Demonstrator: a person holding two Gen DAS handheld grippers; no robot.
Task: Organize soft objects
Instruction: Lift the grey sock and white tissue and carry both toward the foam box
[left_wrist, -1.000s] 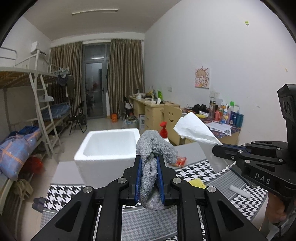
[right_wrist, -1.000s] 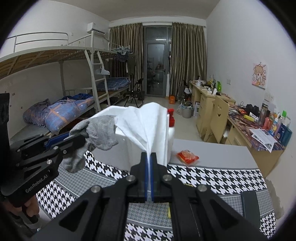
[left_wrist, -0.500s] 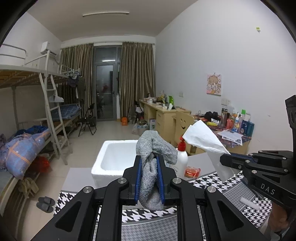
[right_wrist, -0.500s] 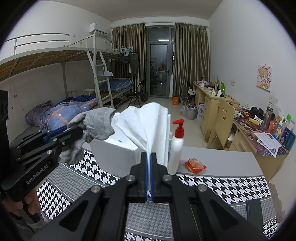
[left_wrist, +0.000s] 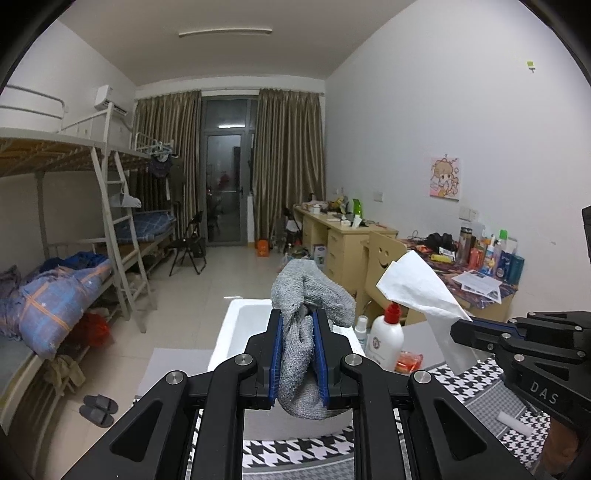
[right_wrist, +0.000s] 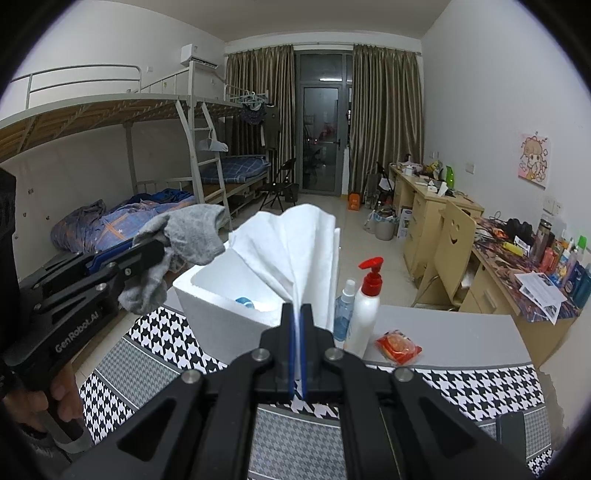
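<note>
My left gripper (left_wrist: 298, 317) is shut on a grey knitted sock (left_wrist: 306, 291), which bulges above its blue pads and hangs below them. In the right wrist view the same sock (right_wrist: 184, 236) droops from the left gripper (right_wrist: 160, 253) at the left. My right gripper (right_wrist: 296, 312) is shut on a white tissue (right_wrist: 291, 243) that fans upward; the tissue (left_wrist: 421, 288) also shows at the right of the left wrist view. Both are held above the table, in front of a white foam box (right_wrist: 218, 306).
A houndstooth mat (right_wrist: 461, 384) covers the table. Beside the box stand a red-pump lotion bottle (right_wrist: 365, 306) and a small blue spray bottle (right_wrist: 343, 310); an orange packet (right_wrist: 398, 345) lies near them. A bunk bed (right_wrist: 147, 206) stands left, desks (right_wrist: 436, 214) right.
Both grippers have risen and drawn back with their cloths still held. The foam box and bottles now sit lower and smaller in both views.
</note>
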